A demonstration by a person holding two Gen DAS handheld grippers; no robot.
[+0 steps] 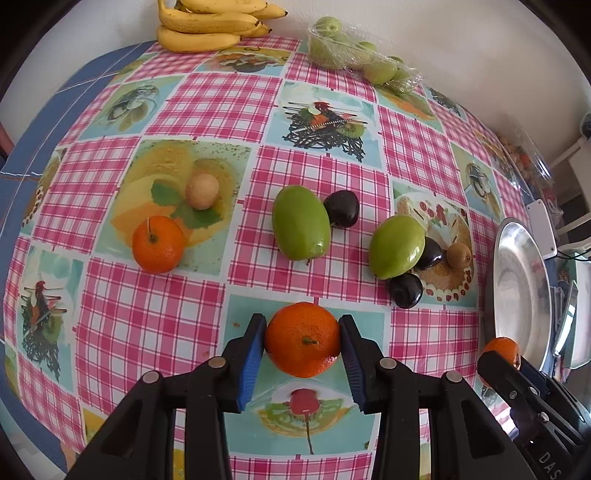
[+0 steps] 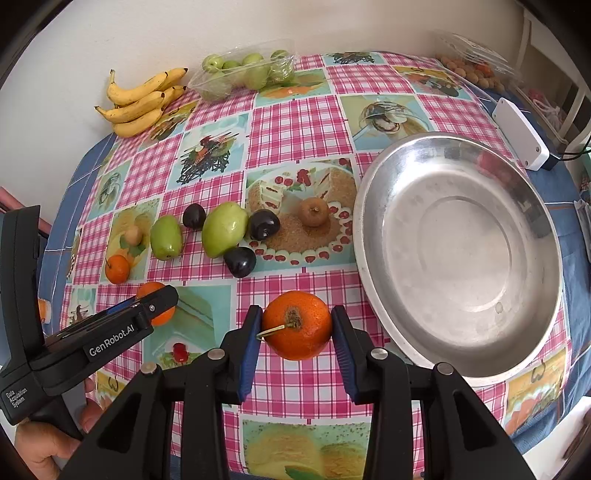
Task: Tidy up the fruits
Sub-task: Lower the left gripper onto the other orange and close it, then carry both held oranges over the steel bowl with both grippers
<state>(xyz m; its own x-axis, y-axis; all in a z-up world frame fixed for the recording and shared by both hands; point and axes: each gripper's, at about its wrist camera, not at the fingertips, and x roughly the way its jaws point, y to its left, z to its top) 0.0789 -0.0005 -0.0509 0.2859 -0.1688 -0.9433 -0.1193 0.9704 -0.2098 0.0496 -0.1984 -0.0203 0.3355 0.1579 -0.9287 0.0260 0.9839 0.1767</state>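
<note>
My left gripper [image 1: 302,341] is shut on an orange tangerine [image 1: 302,339] just above the tablecloth. My right gripper [image 2: 296,326] is shut on another tangerine [image 2: 296,325], held left of a large empty steel bowl [image 2: 461,254]. The right gripper with its tangerine shows at the right edge of the left wrist view [image 1: 502,352]. The left gripper shows at the left of the right wrist view [image 2: 157,302]. On the cloth lie a third tangerine [image 1: 158,244], two green fruits [image 1: 300,222] [image 1: 396,246], three dark plums [image 1: 341,208] and a kiwi [image 1: 458,254].
Bananas [image 1: 210,26] and a plastic tray of green fruits [image 1: 354,51] lie at the wall. A pale round fruit [image 1: 202,191] sits near the third tangerine. A white box [image 2: 521,134] and a clear pack of small fruits [image 2: 469,62] lie beyond the bowl.
</note>
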